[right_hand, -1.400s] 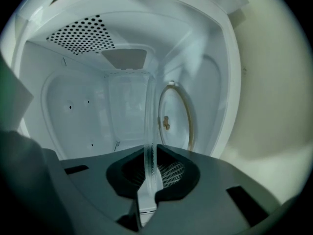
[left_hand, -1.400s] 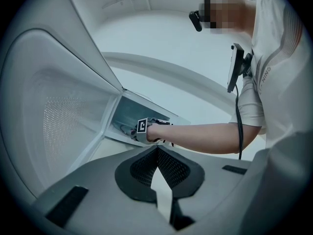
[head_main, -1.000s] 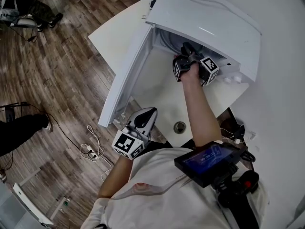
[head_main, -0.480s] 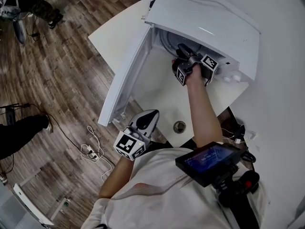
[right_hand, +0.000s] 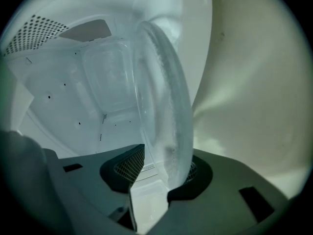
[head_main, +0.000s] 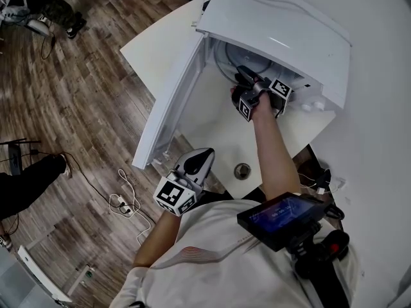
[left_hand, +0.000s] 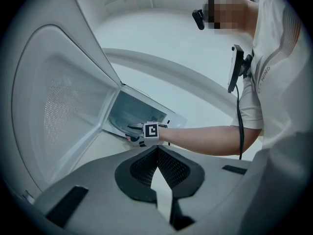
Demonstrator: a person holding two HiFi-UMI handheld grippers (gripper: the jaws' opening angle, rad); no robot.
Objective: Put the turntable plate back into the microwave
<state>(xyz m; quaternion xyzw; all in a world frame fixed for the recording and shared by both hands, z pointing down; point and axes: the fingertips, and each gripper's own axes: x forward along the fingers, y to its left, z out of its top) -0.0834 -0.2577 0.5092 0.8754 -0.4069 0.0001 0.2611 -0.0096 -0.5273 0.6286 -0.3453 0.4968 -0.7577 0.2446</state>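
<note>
The white microwave [head_main: 282, 31] stands on a white table [head_main: 148, 50] with its door [head_main: 173, 101] swung wide open. The clear glass turntable plate [right_hand: 161, 102] reaches into the white cavity; its curved rim [head_main: 226, 63] shows under the microwave's top. My right gripper [head_main: 245, 77] is at the cavity mouth. The plate's rim lies between its jaws [right_hand: 164, 163], against one pad, with a thin gap at the other, so the jaws look slackened. My left gripper [head_main: 202, 153] hangs back at the table's near edge, shut and empty [left_hand: 157, 151].
A small round metal fitting [head_main: 242, 170] sits in the table near its front edge. Cables [head_main: 125, 201] trail on the wooden floor at the left. Another person's legs [head_main: 26, 175] show at the far left. A screen device [head_main: 282, 213] hangs on my chest.
My right hand has shifted a little toward the cavity and tilted. More of the plate's rim now shows inside the microwave. The left gripper has stayed put.
</note>
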